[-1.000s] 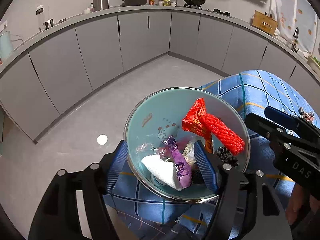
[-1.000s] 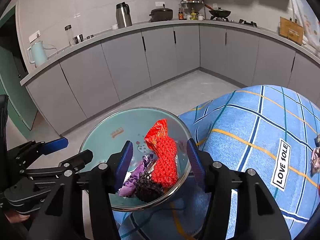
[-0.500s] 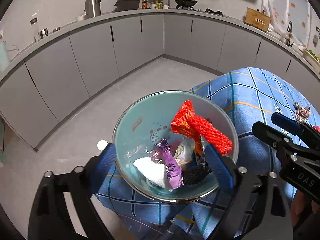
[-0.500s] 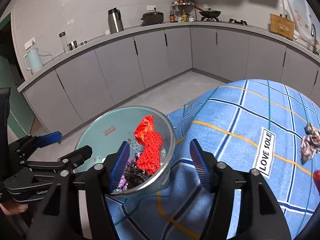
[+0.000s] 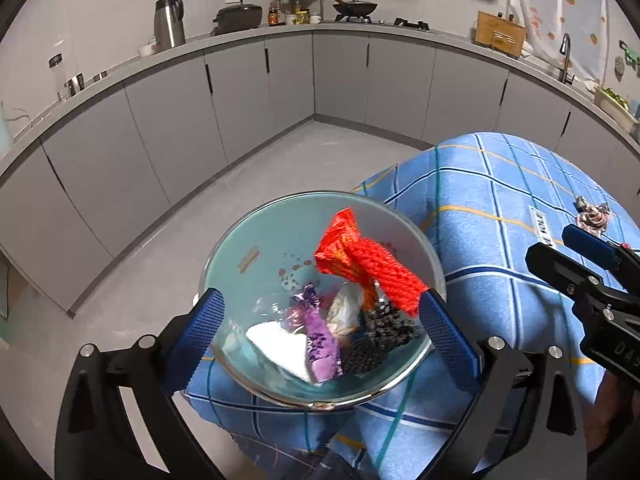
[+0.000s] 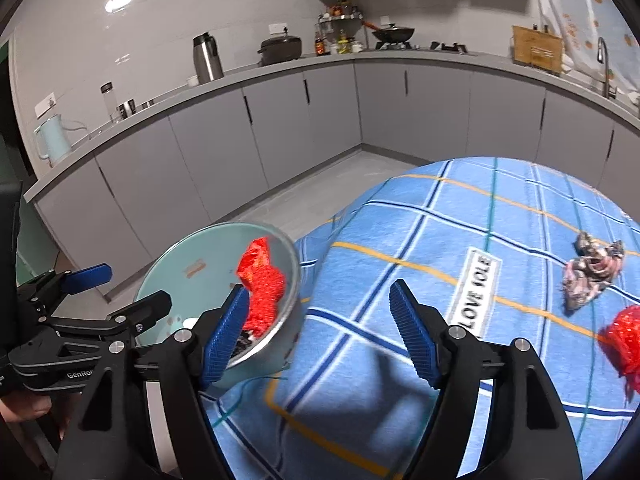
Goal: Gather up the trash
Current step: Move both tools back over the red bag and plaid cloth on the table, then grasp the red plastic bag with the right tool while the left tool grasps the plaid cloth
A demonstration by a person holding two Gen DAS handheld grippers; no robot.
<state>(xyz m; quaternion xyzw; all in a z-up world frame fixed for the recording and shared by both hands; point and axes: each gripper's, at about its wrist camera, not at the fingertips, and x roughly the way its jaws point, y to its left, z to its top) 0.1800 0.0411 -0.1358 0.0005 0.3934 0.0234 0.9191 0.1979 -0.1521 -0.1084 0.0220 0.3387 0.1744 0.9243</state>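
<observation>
Glass bowl (image 5: 256, 240) at near left corner of blue checked tablecloth (image 6: 400, 216), holding red net (image 5: 384, 272), purple wrapper (image 5: 320, 340), white tissue (image 5: 276, 340). Left gripper (image 5: 320, 320) opening wider than before, released around bowl. Right gripper (image 6: 316, 328) opening, now empty over cloth, no longer astride bowl. Crumpled wrapper (image 6: 592, 272) far right.

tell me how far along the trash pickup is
Partly done. The glass bowl already holds a red net, a purple wrapper, white tissue and black scraps. Neither the left gripper nor the right gripper holds anything; both jaws are opening. A crumpled wrapper and another red net remain on the tablecloth.
</observation>
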